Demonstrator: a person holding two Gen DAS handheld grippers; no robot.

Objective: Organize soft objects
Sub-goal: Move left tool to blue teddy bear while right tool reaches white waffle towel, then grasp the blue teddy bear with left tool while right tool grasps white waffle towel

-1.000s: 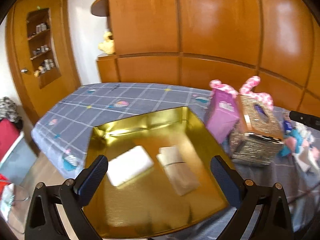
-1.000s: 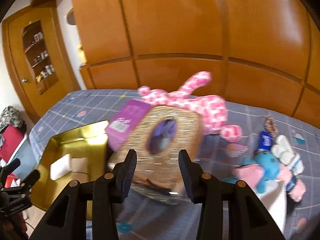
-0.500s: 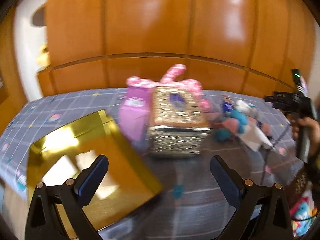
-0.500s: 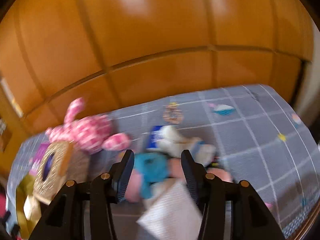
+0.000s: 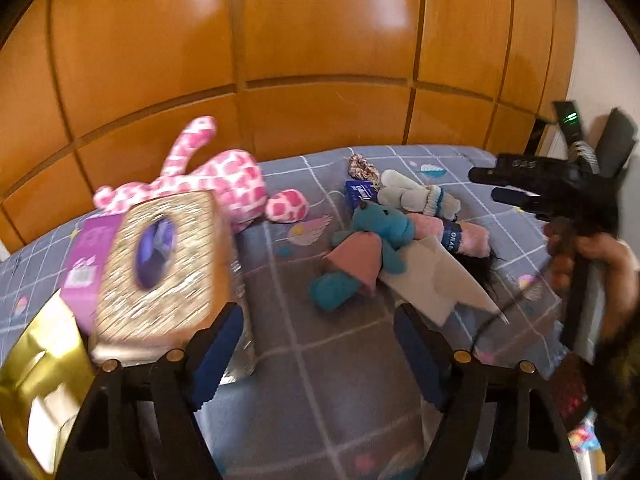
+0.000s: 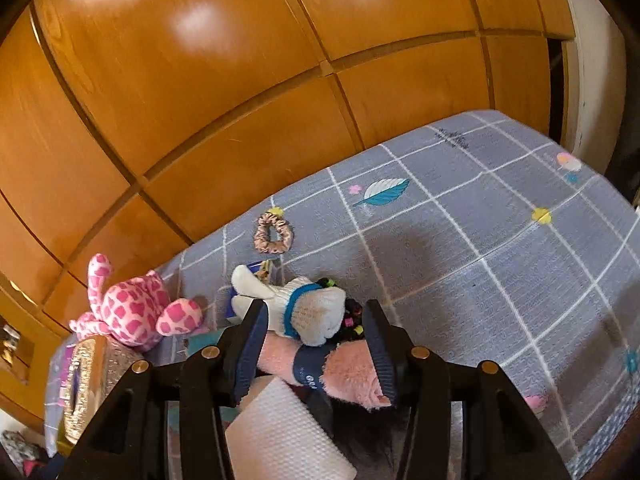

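A heap of soft things lies on the grey checked bedsheet (image 5: 320, 360): a teal plush bear (image 5: 376, 240), a white glove (image 6: 312, 312), a pink rolled towel with a blue band (image 6: 348, 372), a white cloth (image 6: 280, 432) and black hair (image 6: 360, 432). A pink spotted plush (image 5: 224, 184) lies to their left. My left gripper (image 5: 316, 344) hovers in front of the bear, jaws closing with only sheet between them. My right gripper (image 6: 314, 348) is open over the heap, glove and towel showing between its fingers; I see no pad pressing them.
A glittery gold tissue box (image 5: 160, 268), a purple box (image 5: 86, 256) and a gold tray (image 5: 40, 360) stand at the left. A scrunchie (image 6: 273, 236) and blue tissue pack (image 5: 360, 194) lie behind the heap. Wooden wardrobe panels (image 6: 240, 80) line the back. Bare sheet spreads right.
Both grippers swung right, away from the gold tray and tissue box, to the heap of soft things. The left jaws have narrowed. The right gripper came down over the glove and towel.
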